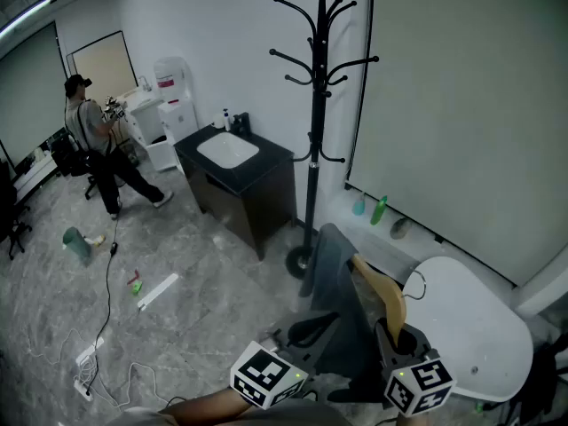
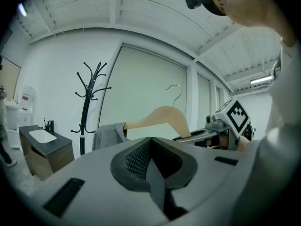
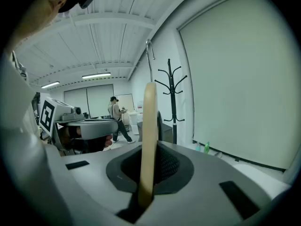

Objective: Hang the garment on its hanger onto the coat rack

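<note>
A black coat rack (image 1: 315, 122) stands by the wall, also visible in both gripper views (image 2: 87, 107) (image 3: 173, 102). The grey garment (image 1: 333, 278) hangs on a wooden hanger (image 1: 383, 295) low in the head view, in front of the rack's base. My right gripper (image 1: 397, 331) is shut on the hanger's wooden arm (image 3: 148, 145), and the metal hook (image 3: 149, 55) points up. My left gripper (image 1: 312, 327) sits just left of the garment, with its jaws (image 2: 151, 142) shut and nothing between them. From the left gripper view, the hanger (image 2: 162, 117) and garment (image 2: 109, 134) are ahead.
A black sink cabinet (image 1: 238, 180) stands left of the rack. A white round table (image 1: 470, 327) is at the right. Bottles (image 1: 379, 209) stand on the floor by the wall. A person (image 1: 93, 140) stands at the back left, near a water dispenser (image 1: 173, 105). Cables (image 1: 111, 273) lie on the floor.
</note>
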`<action>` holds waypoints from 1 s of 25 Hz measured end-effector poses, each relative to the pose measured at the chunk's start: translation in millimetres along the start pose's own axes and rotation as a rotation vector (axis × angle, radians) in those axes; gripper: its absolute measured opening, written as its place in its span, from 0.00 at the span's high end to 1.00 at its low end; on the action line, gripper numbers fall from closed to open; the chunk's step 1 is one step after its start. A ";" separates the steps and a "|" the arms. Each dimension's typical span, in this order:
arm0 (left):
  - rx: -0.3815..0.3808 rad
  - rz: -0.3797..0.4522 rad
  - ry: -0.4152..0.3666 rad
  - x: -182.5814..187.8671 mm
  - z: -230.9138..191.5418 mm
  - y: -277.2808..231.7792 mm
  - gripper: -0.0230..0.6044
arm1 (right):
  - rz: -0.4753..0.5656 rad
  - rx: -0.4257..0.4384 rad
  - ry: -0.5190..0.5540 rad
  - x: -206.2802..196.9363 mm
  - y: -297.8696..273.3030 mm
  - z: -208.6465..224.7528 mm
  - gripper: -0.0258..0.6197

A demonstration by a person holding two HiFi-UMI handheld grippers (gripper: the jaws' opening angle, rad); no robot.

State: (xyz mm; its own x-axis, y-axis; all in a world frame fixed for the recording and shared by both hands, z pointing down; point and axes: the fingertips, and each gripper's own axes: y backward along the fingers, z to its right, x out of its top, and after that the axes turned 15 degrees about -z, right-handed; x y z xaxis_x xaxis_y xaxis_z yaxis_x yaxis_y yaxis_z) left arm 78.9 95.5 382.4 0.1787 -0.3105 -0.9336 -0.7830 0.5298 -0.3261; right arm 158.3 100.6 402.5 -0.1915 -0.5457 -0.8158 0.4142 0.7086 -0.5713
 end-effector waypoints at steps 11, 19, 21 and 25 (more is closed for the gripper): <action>-0.017 0.001 -0.004 -0.5 -14.8 14.0 0.96 | -0.002 -0.021 -0.010 6.6 -11.5 -13.1 0.92; -0.019 0.000 -0.001 -5.8 -47.3 33.6 0.96 | -0.005 -0.061 -0.067 20.0 -30.0 -9.5 0.92; -0.019 0.000 -0.001 -9.1 -58.6 40.3 0.96 | 0.000 -0.087 -0.072 24.3 -35.8 -7.5 0.92; -0.017 -0.005 0.002 -16.8 -82.1 48.1 0.96 | 0.016 -0.134 -0.093 36.4 -48.9 -1.2 0.92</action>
State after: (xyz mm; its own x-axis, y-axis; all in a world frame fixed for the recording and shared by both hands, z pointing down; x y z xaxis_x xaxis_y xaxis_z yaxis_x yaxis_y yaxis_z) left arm -10.7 61.3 394.6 0.1816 -0.3146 -0.9317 -0.7920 0.5148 -0.3282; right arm 130.0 46.7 400.7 -0.0999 -0.5689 -0.8163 0.2929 0.7672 -0.5706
